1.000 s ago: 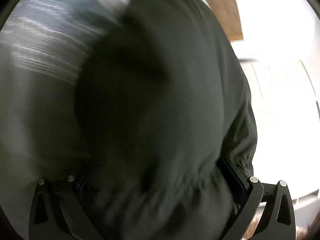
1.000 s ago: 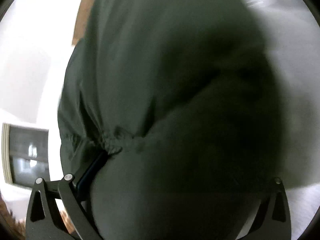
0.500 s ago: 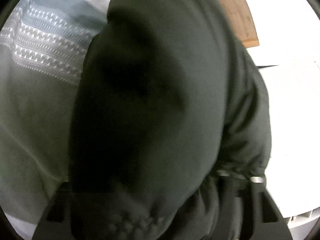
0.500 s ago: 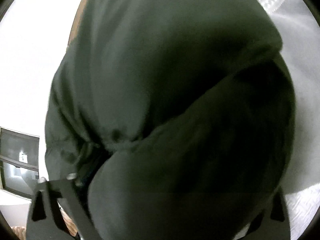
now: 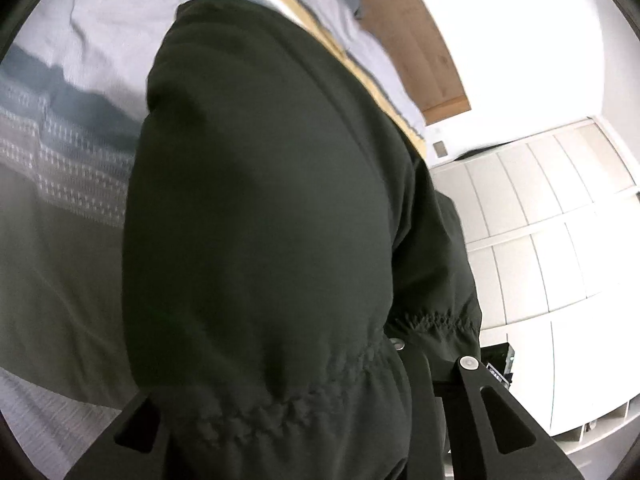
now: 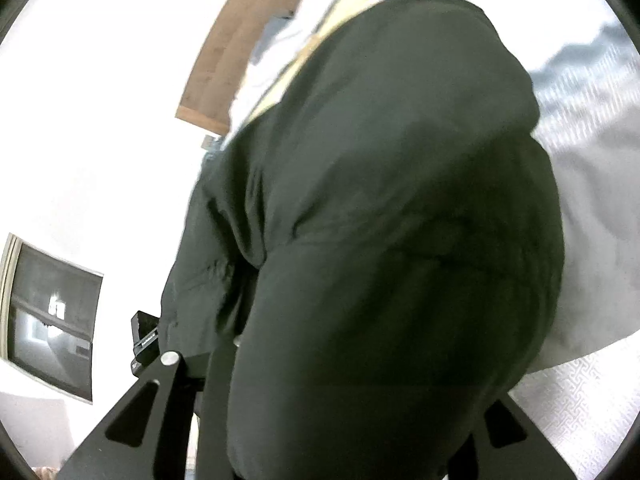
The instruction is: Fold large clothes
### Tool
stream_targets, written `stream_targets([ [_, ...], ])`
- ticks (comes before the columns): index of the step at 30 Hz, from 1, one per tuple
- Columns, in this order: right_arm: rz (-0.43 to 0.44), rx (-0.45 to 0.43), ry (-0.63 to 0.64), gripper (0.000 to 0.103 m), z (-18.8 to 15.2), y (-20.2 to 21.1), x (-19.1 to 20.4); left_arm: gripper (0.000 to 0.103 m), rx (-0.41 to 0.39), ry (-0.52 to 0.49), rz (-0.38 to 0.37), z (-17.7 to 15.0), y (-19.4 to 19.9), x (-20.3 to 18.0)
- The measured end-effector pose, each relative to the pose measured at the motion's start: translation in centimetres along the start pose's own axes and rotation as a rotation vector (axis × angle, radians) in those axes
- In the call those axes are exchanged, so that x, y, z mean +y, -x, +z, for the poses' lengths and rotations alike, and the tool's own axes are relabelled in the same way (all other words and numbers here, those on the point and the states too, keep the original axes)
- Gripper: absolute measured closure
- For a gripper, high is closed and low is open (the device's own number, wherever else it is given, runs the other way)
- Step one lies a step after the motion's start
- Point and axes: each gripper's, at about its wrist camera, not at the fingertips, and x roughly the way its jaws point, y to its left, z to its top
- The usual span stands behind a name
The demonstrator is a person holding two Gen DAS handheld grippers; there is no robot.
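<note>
A large dark green garment with a gathered elastic hem fills the left wrist view and hangs in front of the bed. My left gripper is closing, its jaws drawn in on the bunched hem; the left finger is mostly buried in cloth. The same garment fills the right wrist view. There my right gripper is also closing, with the thick fold of cloth pinched between its fingers. Both grippers hold the garment up off the bedding.
Under and behind the garment lies a bed with pale bedding and a blue patterned band, also visible as bedding. A wooden headboard runs along the far side. White wardrobe doors stand on the right; a dark framed pane is on the left wall.
Both pairs of jaws have narrowed from wide apart onto the gathered hem. Both grippers have risen with the garment, so more headboard, wall and wardrobe show now.
</note>
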Motion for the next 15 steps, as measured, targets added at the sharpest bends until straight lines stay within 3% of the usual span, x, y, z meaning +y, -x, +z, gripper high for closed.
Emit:
stream_targets([
  [8,0.042,-0.044,0.076,0.079,0.2,2.0,6.5,0.080,-0.038,-0.087,-0.011,1.3,4.6,-4.1],
  [15,0.075,-0.066,0.084,0.079,-1.9,5.8,7.9,0.080,-0.050,-0.133,-0.003,0.9,6.0,-4.4],
])
